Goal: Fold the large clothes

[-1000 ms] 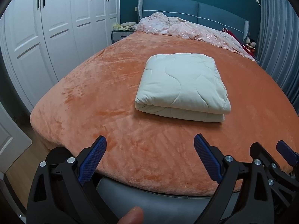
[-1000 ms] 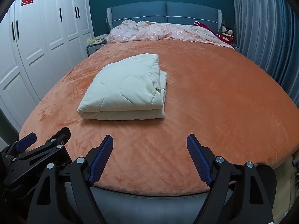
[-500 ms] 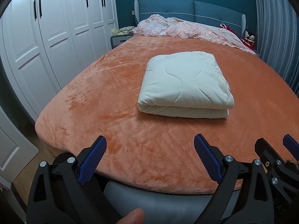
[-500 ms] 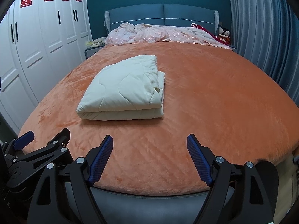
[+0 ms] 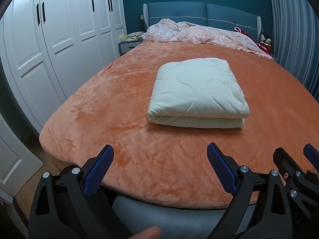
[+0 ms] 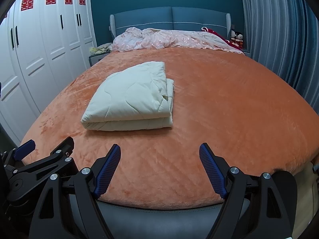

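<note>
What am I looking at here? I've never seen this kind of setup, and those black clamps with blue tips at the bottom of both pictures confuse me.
Those clamps are hand-held grippers: a person holds one in each hand, and each carries a wide-angle camera looking forward along its two fingers. One picture comes from the left gripper, the other from the right gripper; each also catches its neighbour at the edge. Both stand open and hold nothing. A fingertip of the person shows at the bottom of the left view. Ahead is a bed with an orange blanket. On it lies a cream quilt, already folded into a neat stack. A pink bedspread is bunched at the headboard.
</note>
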